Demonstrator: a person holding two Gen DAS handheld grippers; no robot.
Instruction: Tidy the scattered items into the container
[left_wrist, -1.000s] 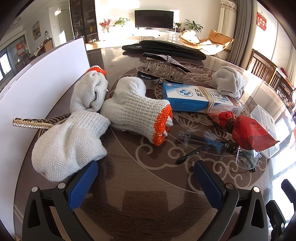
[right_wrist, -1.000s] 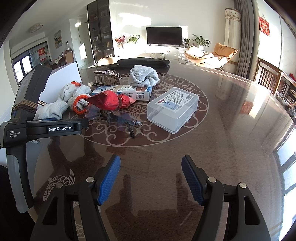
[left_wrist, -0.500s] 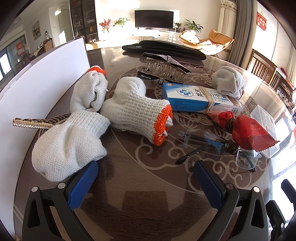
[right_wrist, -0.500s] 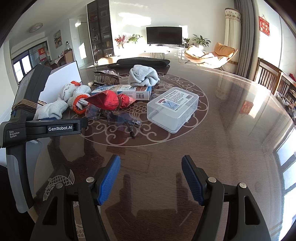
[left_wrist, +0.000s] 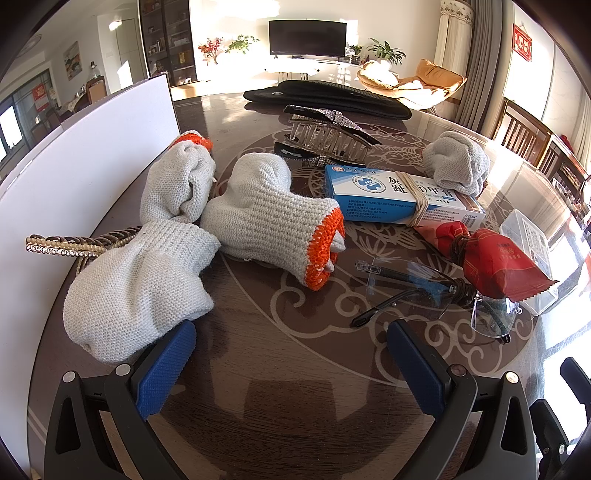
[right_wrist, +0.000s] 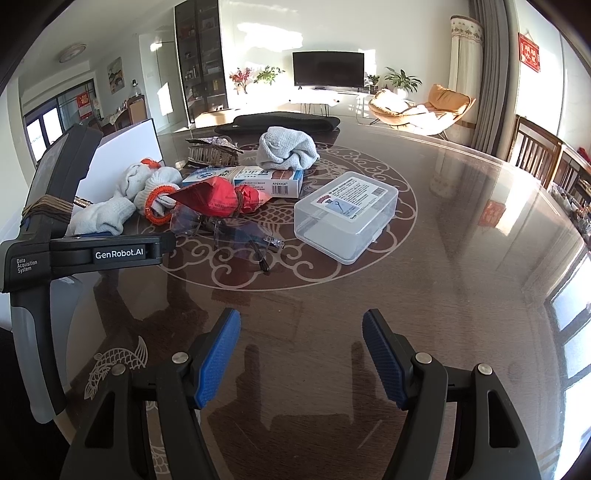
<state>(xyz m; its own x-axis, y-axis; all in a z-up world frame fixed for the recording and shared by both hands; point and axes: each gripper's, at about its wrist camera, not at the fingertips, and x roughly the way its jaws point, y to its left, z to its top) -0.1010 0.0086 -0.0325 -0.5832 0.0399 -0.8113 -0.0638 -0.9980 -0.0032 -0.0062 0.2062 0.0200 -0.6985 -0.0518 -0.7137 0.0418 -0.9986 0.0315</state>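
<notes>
My left gripper (left_wrist: 291, 363) is open just above the dark table, its left finger beside a grey knit glove (left_wrist: 136, 284). Ahead lie an orange-cuffed glove (left_wrist: 269, 218), another glove (left_wrist: 177, 181), a blue medicine box (left_wrist: 399, 199), a red packet (left_wrist: 495, 258), clear safety glasses (left_wrist: 417, 291) and a large hair claw (left_wrist: 328, 136). A white container wall (left_wrist: 74, 166) stands at the left. My right gripper (right_wrist: 301, 358) is open over bare table, well short of the clear plastic box (right_wrist: 347, 218).
A gold hair clip (left_wrist: 66, 247) pokes out from under the near glove. A rolled grey cloth (right_wrist: 286, 149) sits behind the medicine box, and a black mat (left_wrist: 325, 98) at the far edge. The left gripper's body (right_wrist: 55, 236) rises left of my right gripper. Chairs (right_wrist: 535, 155) line the right side.
</notes>
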